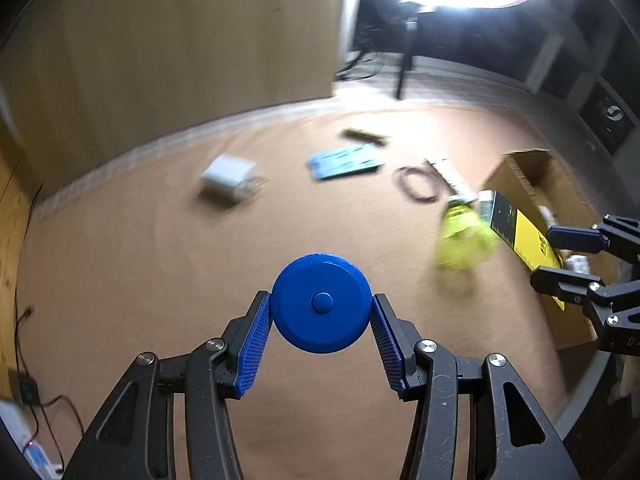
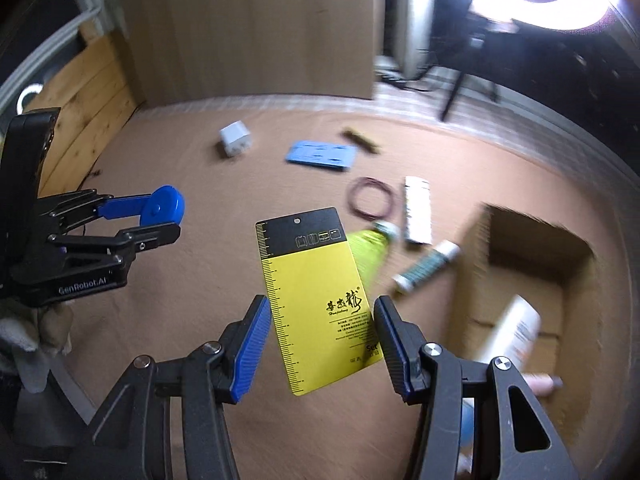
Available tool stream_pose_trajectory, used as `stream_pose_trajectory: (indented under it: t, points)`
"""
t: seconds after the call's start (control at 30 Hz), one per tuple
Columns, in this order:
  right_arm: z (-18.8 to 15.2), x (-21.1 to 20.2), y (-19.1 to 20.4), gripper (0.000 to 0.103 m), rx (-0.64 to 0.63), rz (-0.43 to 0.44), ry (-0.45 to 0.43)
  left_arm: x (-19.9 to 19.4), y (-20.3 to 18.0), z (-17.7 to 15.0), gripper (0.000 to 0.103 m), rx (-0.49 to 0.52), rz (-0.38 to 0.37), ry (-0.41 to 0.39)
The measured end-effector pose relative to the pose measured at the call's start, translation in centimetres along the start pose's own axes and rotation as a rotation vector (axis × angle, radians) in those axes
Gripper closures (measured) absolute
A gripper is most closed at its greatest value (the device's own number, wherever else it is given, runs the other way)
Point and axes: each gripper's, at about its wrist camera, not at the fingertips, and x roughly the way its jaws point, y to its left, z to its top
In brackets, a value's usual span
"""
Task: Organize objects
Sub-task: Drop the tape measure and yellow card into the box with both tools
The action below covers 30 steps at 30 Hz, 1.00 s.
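A round blue disc with a centre button (image 1: 322, 302) sits pinched between the ribbed blue pads of my left gripper (image 1: 321, 299), lifted off the brown tabletop (image 1: 160, 280). From the right wrist view, the left gripper (image 2: 160, 220) and the disc (image 2: 166, 206) hang at the left. My right gripper (image 2: 321, 300) is shut on a flat yellow and black card (image 2: 316, 280) with a ruler scale along its edge, held above the table. In the left wrist view the right gripper (image 1: 560, 260) is at the far right, by the cardboard box (image 1: 532, 168).
The open cardboard box (image 2: 472, 248) at the right holds a white bottle (image 2: 512, 336). A white charger (image 2: 235, 140), blue flat pack (image 2: 320, 156), dark stick (image 2: 360, 140), cable loop (image 2: 370, 202), white strip pack (image 2: 418, 210), yellow-green tube (image 2: 368, 252) and green-white tube (image 2: 426, 266) lie on the table.
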Motion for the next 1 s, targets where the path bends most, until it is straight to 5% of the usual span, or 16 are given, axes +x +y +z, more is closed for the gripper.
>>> stream_pose_trajectory:
  t: [0.6, 1.0]
  points:
    - [-7.6, -4.8, -14.0, 0.054, 0.238, -0.156, -0.014, 3.6, -22.1, 7.2, 0.049, 0.295, -0.172, -0.02]
    - [-8.8, -4.7, -16.8, 0.05, 0.257, -0.136, -0.015, 7.0, -27.9, 8.8, 0.049, 0.335, -0.18, 0.021]
